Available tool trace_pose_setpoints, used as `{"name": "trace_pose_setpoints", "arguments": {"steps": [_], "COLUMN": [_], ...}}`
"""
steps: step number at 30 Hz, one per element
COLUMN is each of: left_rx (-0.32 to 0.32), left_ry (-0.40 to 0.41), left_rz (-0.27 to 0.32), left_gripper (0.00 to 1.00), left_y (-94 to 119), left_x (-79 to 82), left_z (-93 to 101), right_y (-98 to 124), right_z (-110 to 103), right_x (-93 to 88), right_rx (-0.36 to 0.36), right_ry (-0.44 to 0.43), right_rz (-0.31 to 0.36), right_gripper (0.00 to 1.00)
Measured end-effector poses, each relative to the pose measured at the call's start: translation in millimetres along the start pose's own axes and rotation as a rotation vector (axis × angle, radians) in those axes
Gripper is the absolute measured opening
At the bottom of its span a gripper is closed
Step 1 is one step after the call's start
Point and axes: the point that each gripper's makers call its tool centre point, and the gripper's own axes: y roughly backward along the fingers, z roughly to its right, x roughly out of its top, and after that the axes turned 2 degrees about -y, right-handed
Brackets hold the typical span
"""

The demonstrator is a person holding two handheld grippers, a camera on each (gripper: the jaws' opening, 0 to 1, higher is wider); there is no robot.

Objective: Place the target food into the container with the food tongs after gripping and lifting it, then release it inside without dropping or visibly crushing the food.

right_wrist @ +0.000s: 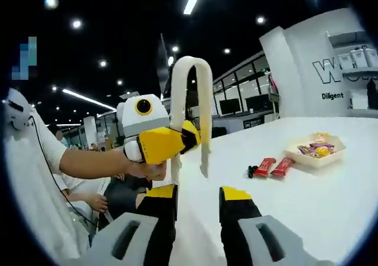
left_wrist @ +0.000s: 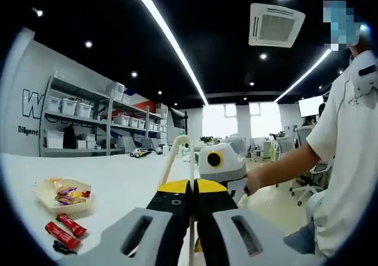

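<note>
Cream food tongs (right_wrist: 190, 94) hang with their bend up and both tips down over the table's edge. My left gripper (right_wrist: 190, 137) is shut on one tong arm, and its yellow-tipped jaws (left_wrist: 193, 187) meet on that arm (left_wrist: 177, 151). My right gripper (right_wrist: 199, 192) stands open with nothing between its jaws, below the tongs; it shows as a white body (left_wrist: 221, 162) behind the left jaws. Two red wrapped bars (right_wrist: 273, 166) (left_wrist: 65, 230) lie on the white table (right_wrist: 331, 213) beside a cream tray (right_wrist: 316, 153) (left_wrist: 44, 196) holding several wrapped sweets.
A small black item (right_wrist: 252, 171) (left_wrist: 61, 248) lies by the red bars. A person in a white shirt (left_wrist: 348, 159) (right_wrist: 29, 177) stands off the table's edge. Shelving with white bins (left_wrist: 88, 115) lines the far wall beyond the table.
</note>
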Motion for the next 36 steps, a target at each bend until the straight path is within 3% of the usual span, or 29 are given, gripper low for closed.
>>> {"name": "trace_pose_setpoints", "arguments": {"steps": [4, 9, 12, 15, 21, 23, 27, 30, 34, 36], "left_rx": [-0.039, -0.145, -0.175, -0.209, -0.198, -0.190, -0.168, -0.177, -0.176, -0.164], "left_ry": [0.056, 0.142, 0.185, 0.215, 0.191, 0.161, 0.141, 0.161, 0.159, 0.165], "left_rz": [0.034, 0.077, 0.076, 0.066, 0.066, 0.057, 0.040, 0.026, 0.001, -0.005], "left_gripper": [0.02, 0.02, 0.02, 0.02, 0.02, 0.02, 0.03, 0.11, 0.29, 0.36], "left_y": [-6, -7, -7, -9, -11, -12, -13, -12, -11, -7], "left_x": [0.6, 9.9, 11.3, 9.0, 7.5, 4.9, 1.9, 2.0, 1.4, 2.3], "left_z": [10.9, 31.0, 32.4, 39.3, 38.6, 39.7, 37.7, 39.0, 44.7, 42.8], "right_y": [-8, -10, -8, -9, -7, -7, -6, -7, -7, -5], "right_z": [-3, -14, -28, -29, -29, -25, -22, -20, -13, -9], "right_x": [6.0, 11.4, 11.4, 9.3, 5.4, 3.8, 0.9, 0.7, -0.7, 3.8], "right_rx": [0.009, 0.088, 0.159, 0.159, 0.158, 0.137, 0.128, 0.122, 0.101, 0.091], "right_ry": [0.049, 0.084, 0.101, 0.122, 0.082, 0.120, 0.078, 0.055, 0.033, 0.004], "right_rz": [0.019, 0.005, -0.010, -0.021, -0.049, -0.061, -0.070, -0.071, -0.075, -0.047], "right_gripper": [0.41, 0.35, 0.27, 0.28, 0.23, 0.20, 0.17, 0.17, 0.17, 0.17]}}
